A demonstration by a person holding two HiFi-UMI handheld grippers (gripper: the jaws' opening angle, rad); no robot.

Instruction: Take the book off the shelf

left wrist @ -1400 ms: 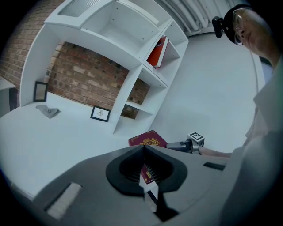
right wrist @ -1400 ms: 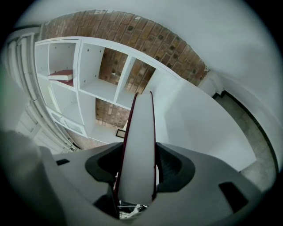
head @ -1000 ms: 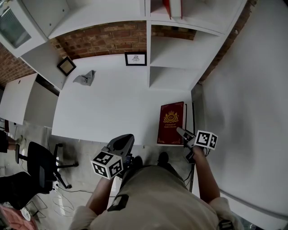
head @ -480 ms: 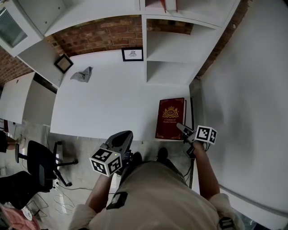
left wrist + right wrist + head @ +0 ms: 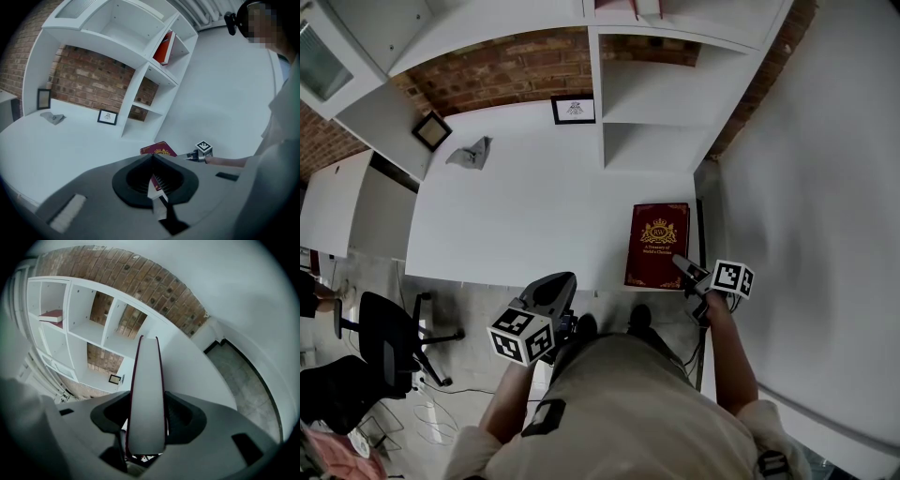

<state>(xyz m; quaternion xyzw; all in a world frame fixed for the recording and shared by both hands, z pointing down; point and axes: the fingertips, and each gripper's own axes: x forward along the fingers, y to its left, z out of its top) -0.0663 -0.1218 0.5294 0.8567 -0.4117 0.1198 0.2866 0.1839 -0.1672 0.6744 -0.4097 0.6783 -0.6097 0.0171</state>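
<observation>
A dark red book (image 5: 656, 246) with a gold crest lies flat over the near right corner of the white desk (image 5: 525, 216); whether it rests on the desk I cannot tell. My right gripper (image 5: 680, 265) is shut on its near right corner. In the right gripper view the book's pale page edge (image 5: 146, 394) fills the gap between the jaws. My left gripper (image 5: 558, 284) hangs in front of the desk's near edge, left of the book, its jaws closed together with nothing in them (image 5: 152, 157). The left gripper view also shows the book (image 5: 159, 150).
A white shelf unit (image 5: 647, 122) stands at the desk's back right, with red books (image 5: 165, 47) in an upper compartment. Two small picture frames (image 5: 573, 110) and a grey cloth (image 5: 471, 153) sit near the brick wall. An office chair (image 5: 380, 352) stands on the floor at left.
The right gripper has sunk a little with the book over the desk's near right corner. The left gripper has hardly moved.
</observation>
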